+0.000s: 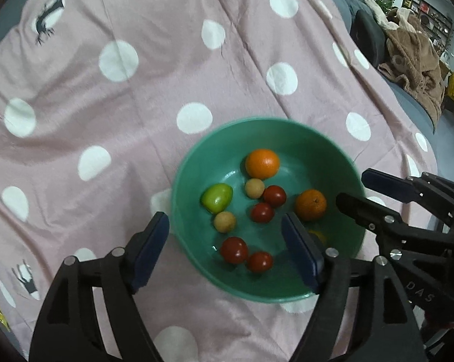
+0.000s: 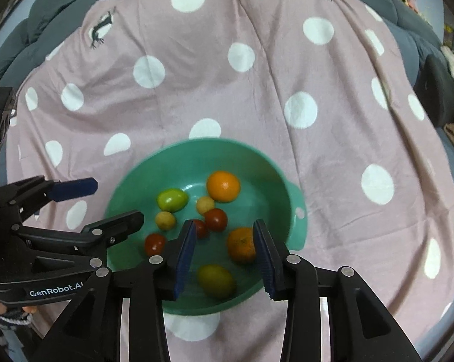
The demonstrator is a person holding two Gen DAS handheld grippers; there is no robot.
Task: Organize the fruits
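Both tongs, left tongs (image 1: 225,252) and right tongs (image 2: 224,255), are hanging apart and empty over the green bowl (image 2: 290,211), so a careless dip is risking knocking its rim and spilling the fruits onto the bed.

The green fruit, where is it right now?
In the left wrist view, the green fruit lies in the teal bowl, on its left side, beside a small tan fruit.

Ahead of my jaws, a grey sofa (image 2: 61,9) draped in a pink polka-dot sheet (image 1: 166,75), a brown blanket (image 1: 414,60) far right: I'm in a home's living room.
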